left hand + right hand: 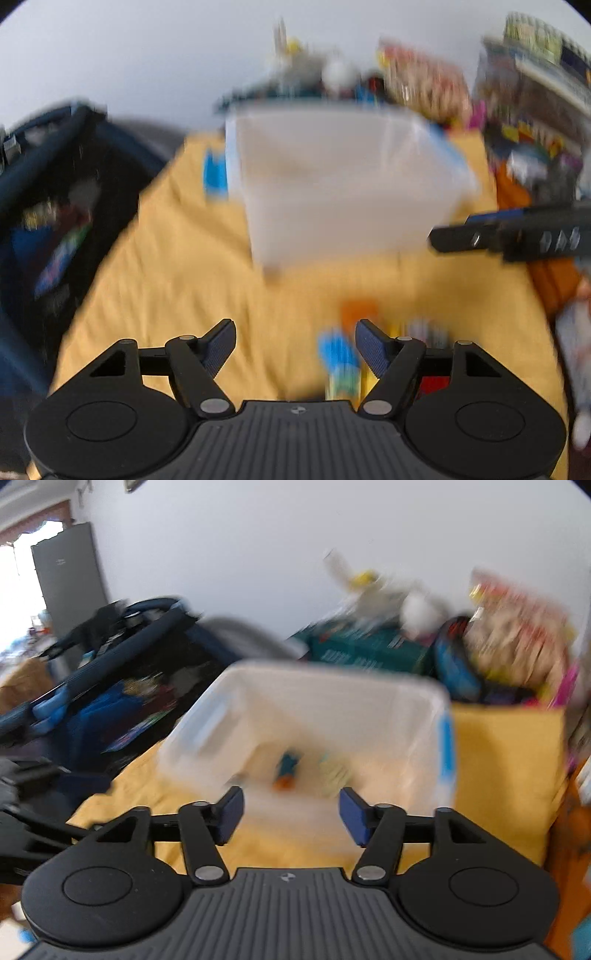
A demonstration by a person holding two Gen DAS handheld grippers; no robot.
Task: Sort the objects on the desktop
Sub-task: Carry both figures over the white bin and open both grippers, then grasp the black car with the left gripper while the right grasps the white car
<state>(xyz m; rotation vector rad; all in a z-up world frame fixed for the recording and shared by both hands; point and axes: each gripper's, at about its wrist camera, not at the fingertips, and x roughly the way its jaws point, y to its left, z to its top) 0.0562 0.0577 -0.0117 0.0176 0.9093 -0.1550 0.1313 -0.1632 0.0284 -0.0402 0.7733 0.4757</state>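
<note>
A translucent white plastic bin (306,716) with blue side handles stands upright on the yellow cloth, holding a small blue-and-orange item (287,768) and a pale yellowish item (334,773) on its floor, while blurred blue, orange and yellow pieces (341,354) lie on the cloth nearby.

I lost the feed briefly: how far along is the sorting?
Partly done. Two small items, one blue and orange, one pale, lie in the clear bin. Nothing is in hand: the left tool and right tool are open and empty. Blurred items remain on the yellow cloth.
</note>
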